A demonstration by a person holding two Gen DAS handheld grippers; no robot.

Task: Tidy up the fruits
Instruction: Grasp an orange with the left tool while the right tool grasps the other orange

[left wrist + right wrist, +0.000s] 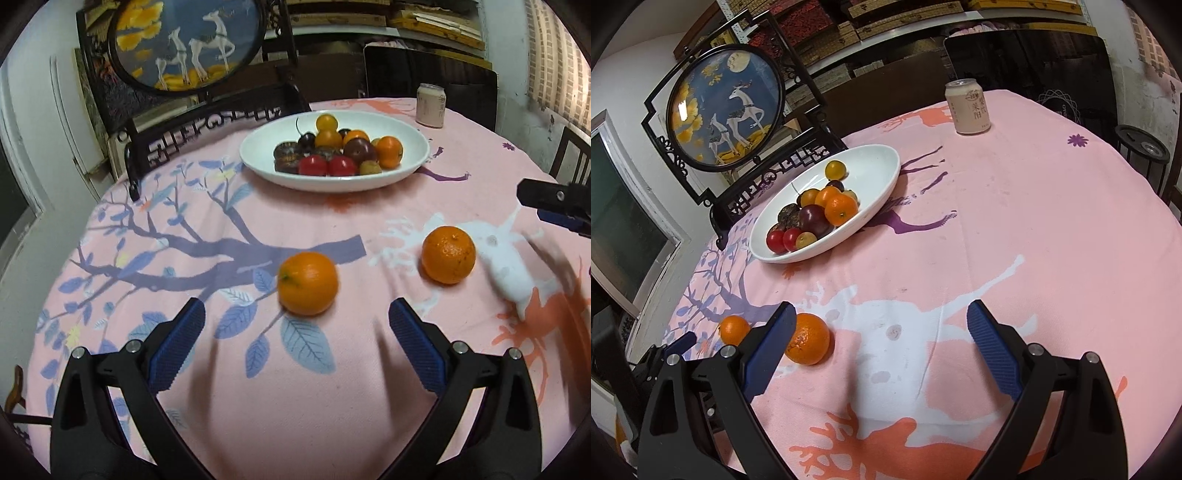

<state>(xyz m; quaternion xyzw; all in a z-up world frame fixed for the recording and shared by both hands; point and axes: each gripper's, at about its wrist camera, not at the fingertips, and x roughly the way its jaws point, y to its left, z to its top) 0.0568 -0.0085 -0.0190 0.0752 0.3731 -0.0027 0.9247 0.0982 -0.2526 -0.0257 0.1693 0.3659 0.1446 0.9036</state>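
Observation:
Two oranges lie loose on the pink tablecloth. In the left wrist view, one orange sits just ahead of my open, empty left gripper, and a second orange lies to its right. A white bowl farther back holds several small fruits. In the right wrist view, my right gripper is open and empty; the second orange lies just beside its left finger, the first orange farther left, and the bowl at the back left. The right gripper's tip shows at the left view's right edge.
A drink can stands behind the bowl, also in the right wrist view. A black-framed round deer screen stands at the table's back left edge. Dark chairs and a stool surround the table.

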